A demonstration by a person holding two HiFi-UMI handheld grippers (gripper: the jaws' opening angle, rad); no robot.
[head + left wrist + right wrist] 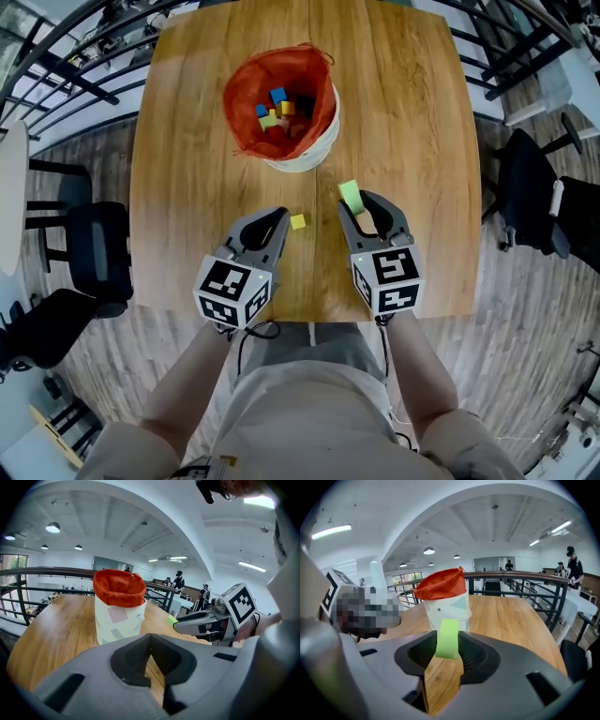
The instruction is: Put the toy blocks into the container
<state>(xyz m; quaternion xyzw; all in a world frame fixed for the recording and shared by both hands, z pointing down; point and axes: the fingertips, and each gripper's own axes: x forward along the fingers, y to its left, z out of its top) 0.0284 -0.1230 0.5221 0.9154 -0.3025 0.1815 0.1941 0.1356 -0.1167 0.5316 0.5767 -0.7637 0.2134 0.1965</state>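
A white container with a red liner (281, 108) stands at the table's far middle and holds several coloured blocks. My right gripper (359, 202) is shut on a light green block (351, 195), lifted off the wood; in the right gripper view the block (448, 638) stands upright between the pads, with the container (445, 604) straight ahead. A small yellow block (298, 221) lies on the table just right of my left gripper (281, 217), whose jaws meet with nothing between them. The left gripper view shows the container (119, 606) ahead and the right gripper (194, 620) to the right.
The wooden table (187, 187) ends just under both grippers at its near edge (309, 314). Black railings curve round its far side. Office chairs stand on the floor to the left (94, 253) and to the right (530, 192).
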